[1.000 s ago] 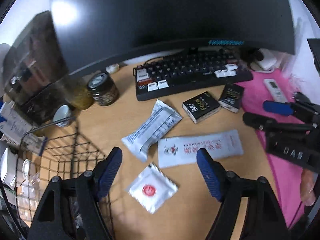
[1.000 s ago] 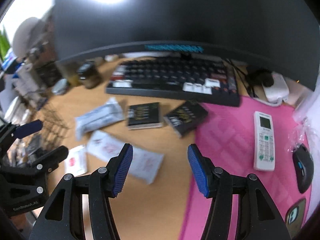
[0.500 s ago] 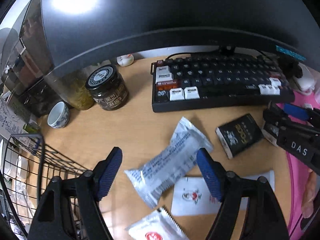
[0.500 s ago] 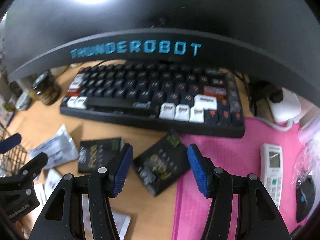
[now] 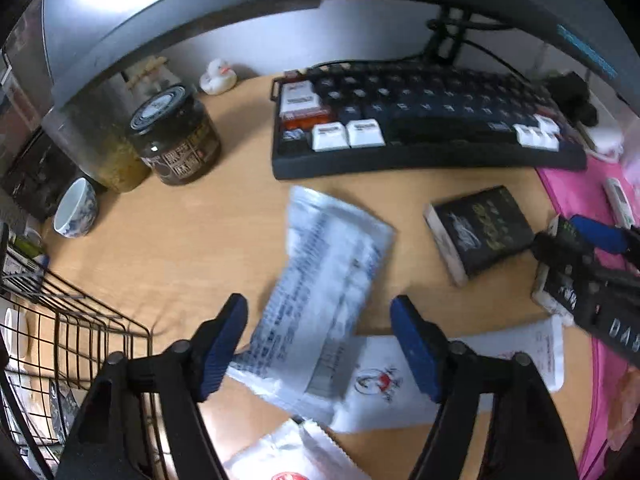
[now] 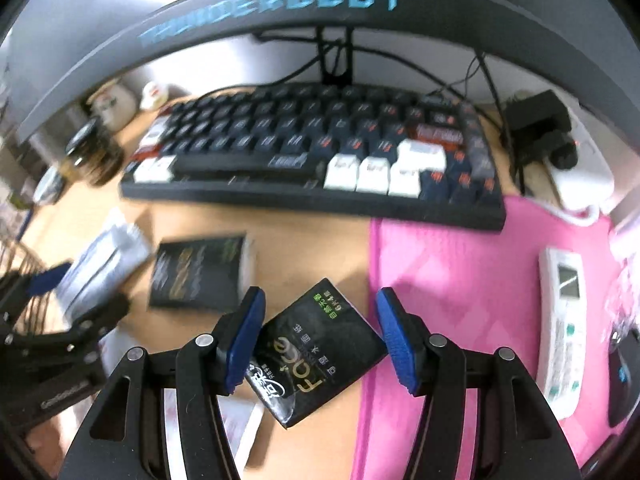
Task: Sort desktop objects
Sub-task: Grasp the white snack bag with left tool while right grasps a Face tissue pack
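A silver-white printed packet lies flat on the wooden desk, its near end between the blue pads of my left gripper. Those jaws are closing, and a gap still shows on both sides of the packet. In the right wrist view a black "Face" packet lies tilted across the edge of the pink mat. My right gripper stands open around it, pads close to its corners. A second black box lies to its left.
A wire basket stands at the left. Two white sachets lie near the left gripper. A keyboard runs along the back under the monitor. A jar and cup stand back left. A remote lies on the mat.
Both grippers have sunk toward the desk and moved forward. The silver packet now sits between the left pads, which have narrowed. The black packet has come between the right pads.
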`<state>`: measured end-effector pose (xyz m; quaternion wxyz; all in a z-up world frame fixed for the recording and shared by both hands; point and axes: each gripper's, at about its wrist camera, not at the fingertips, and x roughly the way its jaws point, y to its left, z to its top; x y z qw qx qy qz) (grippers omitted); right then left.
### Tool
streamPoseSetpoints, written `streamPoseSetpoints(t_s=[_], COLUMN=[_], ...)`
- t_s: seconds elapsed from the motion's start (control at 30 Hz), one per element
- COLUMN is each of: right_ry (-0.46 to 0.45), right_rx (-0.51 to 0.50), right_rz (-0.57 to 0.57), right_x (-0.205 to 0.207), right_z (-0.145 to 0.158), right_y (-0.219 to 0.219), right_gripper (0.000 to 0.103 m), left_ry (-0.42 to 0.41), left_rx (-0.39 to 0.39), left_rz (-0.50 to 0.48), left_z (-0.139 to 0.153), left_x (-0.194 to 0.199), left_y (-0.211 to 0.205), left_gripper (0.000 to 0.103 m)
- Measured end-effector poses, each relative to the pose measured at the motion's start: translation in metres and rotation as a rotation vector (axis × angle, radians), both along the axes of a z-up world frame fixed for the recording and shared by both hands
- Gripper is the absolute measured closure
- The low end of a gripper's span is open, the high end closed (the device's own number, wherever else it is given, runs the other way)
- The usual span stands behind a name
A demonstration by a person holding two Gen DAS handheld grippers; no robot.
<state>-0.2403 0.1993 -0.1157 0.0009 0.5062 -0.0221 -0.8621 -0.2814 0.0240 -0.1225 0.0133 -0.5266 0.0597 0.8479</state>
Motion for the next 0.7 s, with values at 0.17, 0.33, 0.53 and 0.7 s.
streamPoseSetpoints(t_s=[0.17,0.33,0.53,0.7], right_ry=[-0.029,-0.035,-0.042,-0.050], right_rx=[-0.047,-0.041,-0.056,-0.061], right_rz=[0.043,0.087,0.118,0.131], right_x=[0.028,0.066,0.110,0.139], right_z=[-0.001,0.000,0.000,0.000], right_y=[-0.009,-0.022,-0.029,-0.032], right_gripper=[0.046,0.046,0.046,0.046], left_ry=[-0.004,-0.011,-0.029,-0.058], left_rx=[0.038,0.034,0.026,0.035], left_rz=[-0.022,-0.038,-0.058,-0.080], left_z=[0.002,0.001,0.002,0.003], left_x=[0.016,0.043,0.090,0.126], left_y=[-0.002,-0.002,-0.003,-0.002], left_gripper=[0.051,0.053,0.053,0.053])
